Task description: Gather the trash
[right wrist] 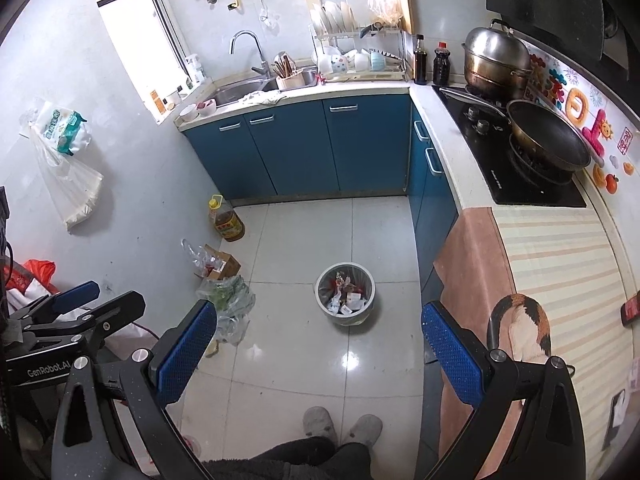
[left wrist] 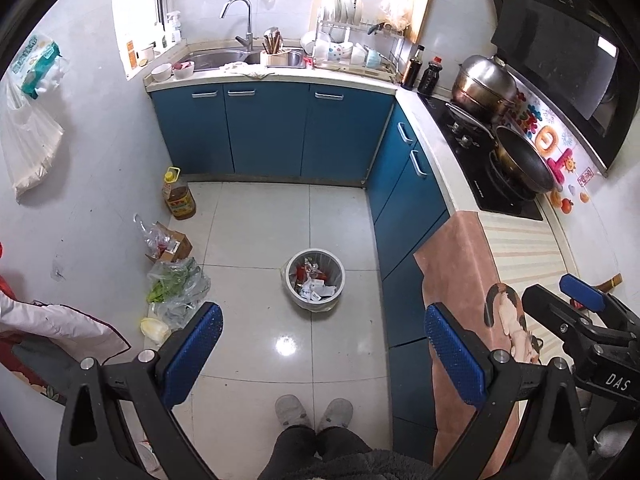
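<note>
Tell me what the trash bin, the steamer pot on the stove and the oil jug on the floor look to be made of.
Trash bin: probably matte grey plastic, with a thin plastic liner folded over the rim.
Steamer pot: metal, likely stainless steel; shiny reflective dome, with a darker, discolored base.
Oil jug: clear plastic; amber oil shows through, with a yellow cap and handle.

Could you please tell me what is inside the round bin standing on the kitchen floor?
The bin holds crumpled white paper scraps and red-printed wrappers, piled over a liner bag. Whatever lies beneath that top layer is covered and cannot be seen.
</note>
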### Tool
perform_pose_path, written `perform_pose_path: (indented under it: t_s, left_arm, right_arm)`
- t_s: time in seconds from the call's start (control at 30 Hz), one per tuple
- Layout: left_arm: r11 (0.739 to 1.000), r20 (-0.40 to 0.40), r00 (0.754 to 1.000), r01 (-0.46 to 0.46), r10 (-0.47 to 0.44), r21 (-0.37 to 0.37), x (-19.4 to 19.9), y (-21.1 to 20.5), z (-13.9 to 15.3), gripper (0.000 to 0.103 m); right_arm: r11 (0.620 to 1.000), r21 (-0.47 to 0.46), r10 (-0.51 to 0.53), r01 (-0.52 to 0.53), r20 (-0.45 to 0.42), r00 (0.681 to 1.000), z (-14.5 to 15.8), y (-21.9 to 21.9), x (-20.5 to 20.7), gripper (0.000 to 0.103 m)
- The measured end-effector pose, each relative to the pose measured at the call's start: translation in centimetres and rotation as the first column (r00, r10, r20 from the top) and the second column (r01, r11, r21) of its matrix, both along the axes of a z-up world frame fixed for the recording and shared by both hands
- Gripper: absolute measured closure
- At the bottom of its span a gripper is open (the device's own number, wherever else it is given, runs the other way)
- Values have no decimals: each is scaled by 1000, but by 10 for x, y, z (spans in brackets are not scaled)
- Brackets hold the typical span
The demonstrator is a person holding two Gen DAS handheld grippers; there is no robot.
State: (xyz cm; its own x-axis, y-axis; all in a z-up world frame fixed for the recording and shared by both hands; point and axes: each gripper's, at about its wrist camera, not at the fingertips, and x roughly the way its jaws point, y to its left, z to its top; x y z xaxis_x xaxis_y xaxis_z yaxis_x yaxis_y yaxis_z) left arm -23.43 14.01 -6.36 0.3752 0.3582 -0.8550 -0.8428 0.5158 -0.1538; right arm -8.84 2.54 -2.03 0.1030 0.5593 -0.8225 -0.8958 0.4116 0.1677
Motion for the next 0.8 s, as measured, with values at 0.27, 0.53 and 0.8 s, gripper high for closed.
perform_pose_path:
  t_s: [0.27,0.53,0.8]
  left_arm:
    - [1000,-1,1000,20,-20,-7,0,-1,1,0]
    - [999,-7,999,33,-33,-10,5,-4,1,0]
    - [999,-14,999,38,-38,-6,6,-4,1,0]
  right_arm:
    - [1000,-16,-1,1,-6,1000,-4,-4,4,0]
    - [1000,-16,6,-6,-11,1000,-5,-6,6,0]
    - [1000,-18,14,-14,-27,1000,-9,-13,17,0]
